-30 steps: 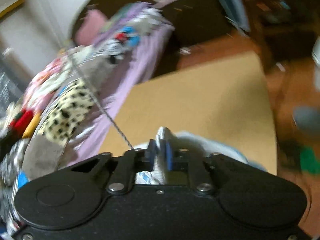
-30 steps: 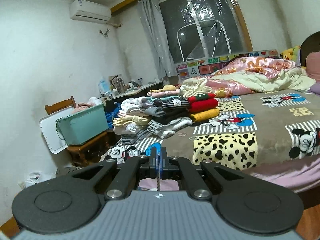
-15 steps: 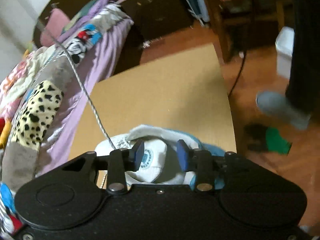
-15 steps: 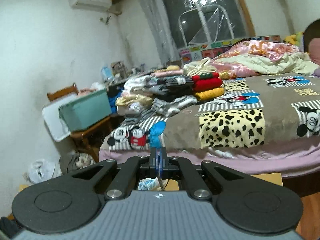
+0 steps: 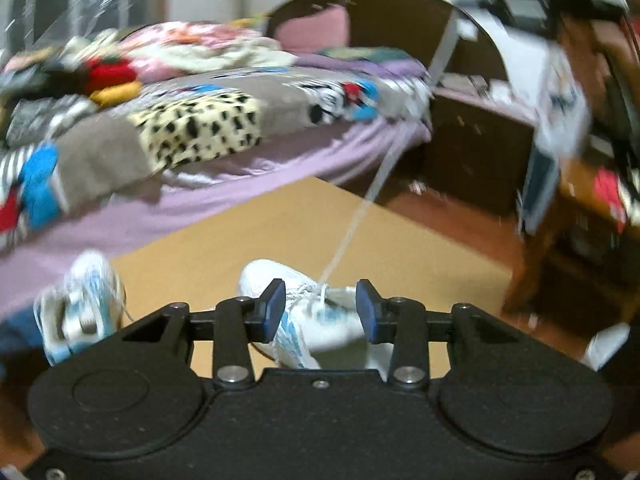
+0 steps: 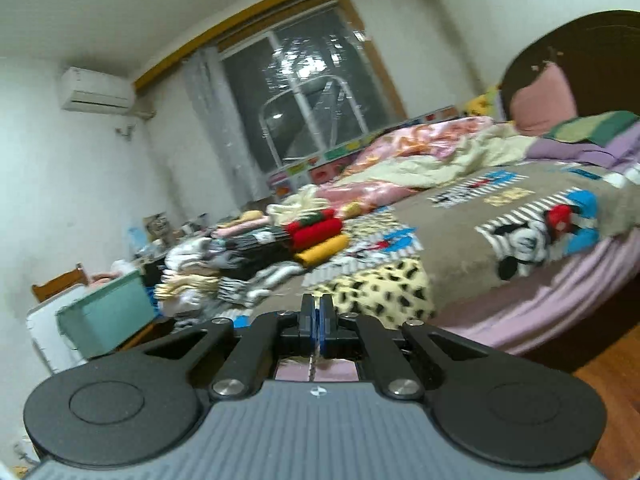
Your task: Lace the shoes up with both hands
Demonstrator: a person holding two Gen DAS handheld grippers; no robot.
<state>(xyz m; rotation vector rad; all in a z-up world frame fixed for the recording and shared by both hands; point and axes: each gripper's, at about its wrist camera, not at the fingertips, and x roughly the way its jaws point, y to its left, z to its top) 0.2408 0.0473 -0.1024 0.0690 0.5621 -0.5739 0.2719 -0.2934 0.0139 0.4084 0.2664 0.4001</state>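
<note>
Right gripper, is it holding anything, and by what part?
The right gripper pinches the shoelace between shut fingers; where along its length cannot be told.

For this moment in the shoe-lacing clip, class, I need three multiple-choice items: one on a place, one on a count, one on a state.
1. Where does the near shoe sit?
A. on the bed
B. on the tan board
C. on a chair

2. How many shoes show in the left wrist view?
A. one
B. two
C. three

3. How do the right gripper's jaws stand?
A. wide open
B. shut on a lace
C. shut on a sock

Answers:
1 B, the tan board lies under it.
2 B, a second shoe lies at left.
3 B, the lace hangs from the closed pads.
</note>
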